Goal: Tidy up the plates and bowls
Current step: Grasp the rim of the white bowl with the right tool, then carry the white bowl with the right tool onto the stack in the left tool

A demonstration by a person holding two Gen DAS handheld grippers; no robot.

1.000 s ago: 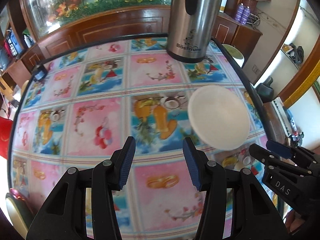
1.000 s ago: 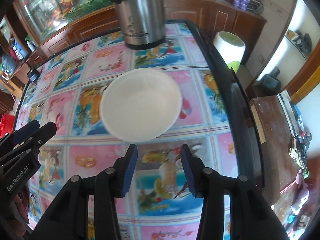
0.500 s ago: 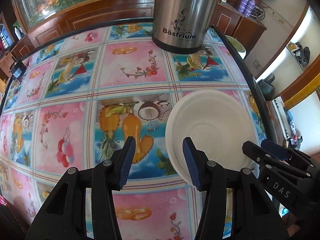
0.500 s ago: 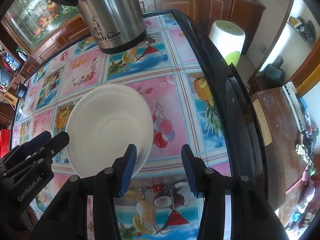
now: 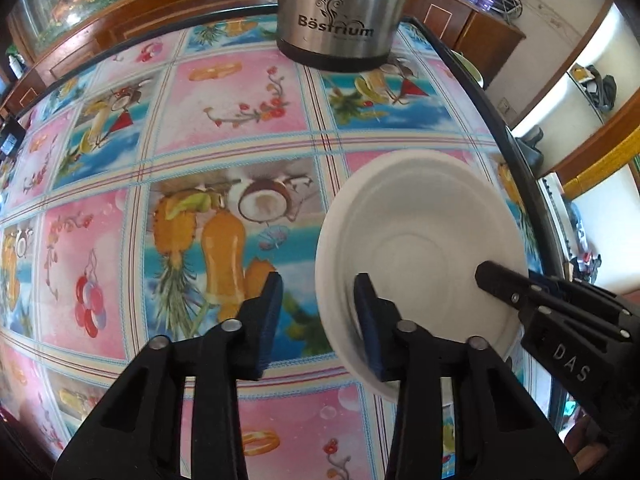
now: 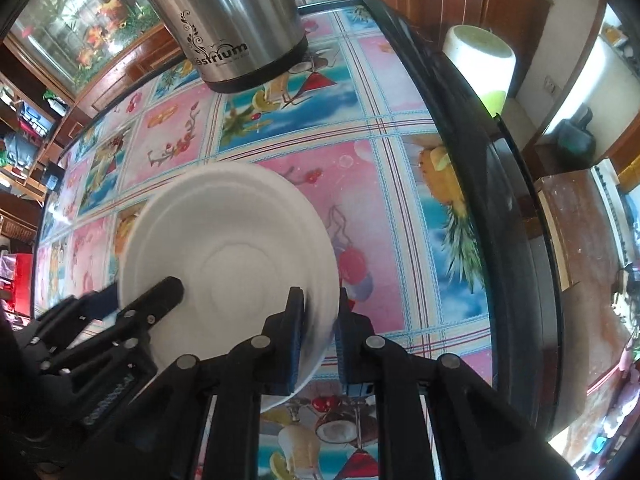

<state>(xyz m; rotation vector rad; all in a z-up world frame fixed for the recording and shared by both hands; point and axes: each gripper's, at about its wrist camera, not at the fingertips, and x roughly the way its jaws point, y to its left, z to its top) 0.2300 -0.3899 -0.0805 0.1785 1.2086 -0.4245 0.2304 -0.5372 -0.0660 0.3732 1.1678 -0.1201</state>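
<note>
A shallow white plate (image 5: 420, 240) lies on the fruit-patterned tablecloth (image 5: 224, 92), near the table's right side. My left gripper (image 5: 318, 312) straddles its left rim, one finger outside and one inside. Its jaws are closing, and a gap still shows beside the outer pad. In the right wrist view the same plate (image 6: 232, 240) fills the middle. My right gripper (image 6: 320, 332) has closed on its right rim, with the pads against it. Each gripper shows in the other's view: the right gripper (image 5: 508, 280) and the left gripper (image 6: 138, 292).
A tall steel flask (image 5: 340, 12) marked Böstrium stands at the far side of the table, and appears again as the flask (image 6: 232, 28). The table's black edge (image 6: 480, 160) runs close on the right. Beyond it stands a white and green bin (image 6: 480, 64). Wooden cabinets line the back.
Both grippers came down and forward onto the plate. The right jaws went from wide to closed on its right rim. The left jaws narrowed around its left rim.
</note>
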